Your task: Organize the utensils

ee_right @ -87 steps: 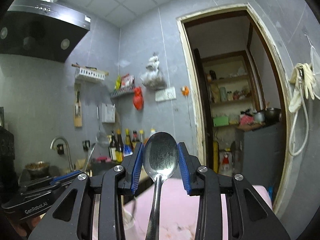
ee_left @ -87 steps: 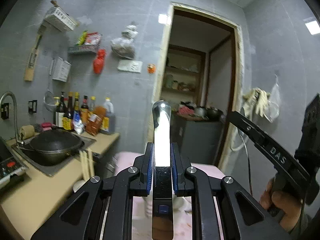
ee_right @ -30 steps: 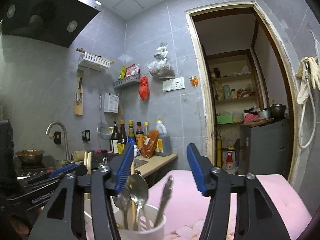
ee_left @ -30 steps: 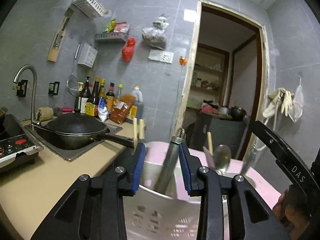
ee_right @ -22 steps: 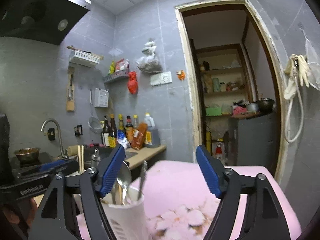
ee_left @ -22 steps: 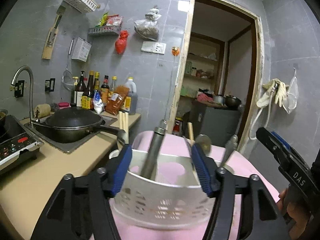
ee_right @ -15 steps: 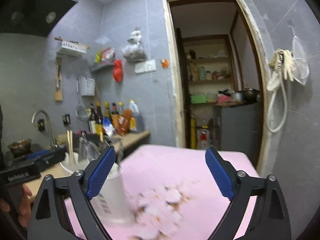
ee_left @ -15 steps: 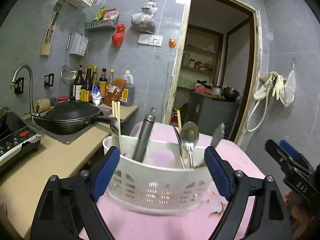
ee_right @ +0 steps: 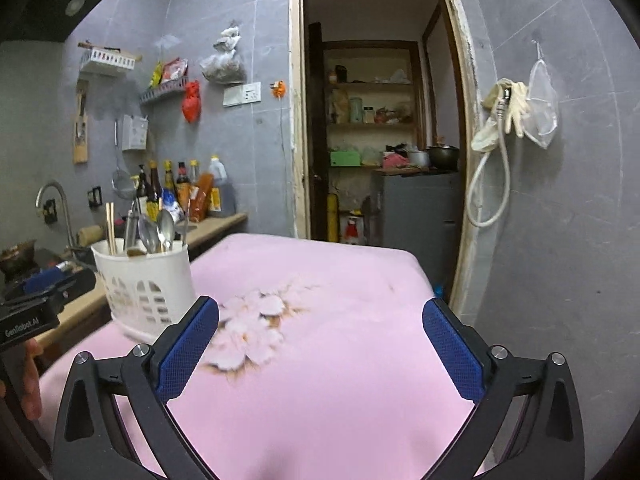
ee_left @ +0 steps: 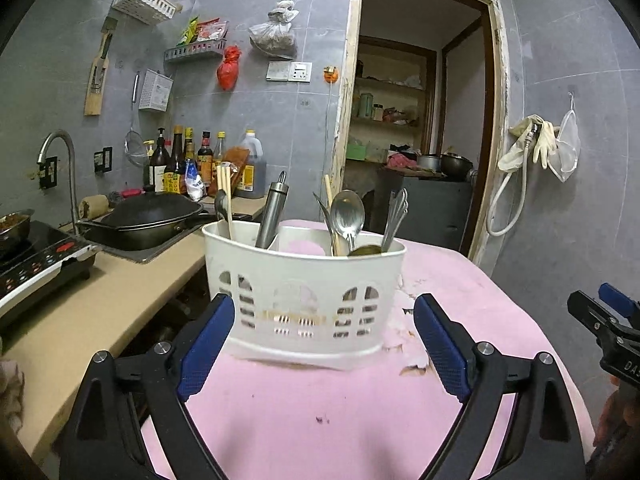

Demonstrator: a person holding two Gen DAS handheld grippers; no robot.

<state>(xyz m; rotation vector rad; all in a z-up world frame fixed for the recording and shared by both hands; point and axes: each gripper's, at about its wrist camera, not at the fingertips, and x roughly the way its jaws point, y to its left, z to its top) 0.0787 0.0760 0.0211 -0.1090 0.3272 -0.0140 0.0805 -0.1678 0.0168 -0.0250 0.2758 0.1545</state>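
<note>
A white slotted utensil holder (ee_left: 304,300) stands on the pink-covered table (ee_left: 360,408). In it are a steel knife handle (ee_left: 272,212), a spoon (ee_left: 347,212), chopsticks (ee_left: 225,196) and a fork (ee_left: 396,212). My left gripper (ee_left: 324,304) faces the holder from just in front. Its jaws are opening and its pads touch nothing. My right gripper (ee_right: 320,308) hovers over bare pink cloth (ee_right: 340,272), its jaws opening with nothing between them. The holder (ee_right: 144,284) sits to its left.
A beige counter (ee_left: 100,304) runs along the table's left side, with a black wok (ee_left: 148,216), an induction cooker (ee_left: 36,264) and sauce bottles (ee_left: 188,164). Behind the table is an open doorway (ee_right: 380,120). A hand (ee_right: 30,376) holds the left gripper.
The knife and the spoon that the grippers held now stand in the holder. Both grippers opened and drew back from it. The right one swung right, so the holder slid left in its view.
</note>
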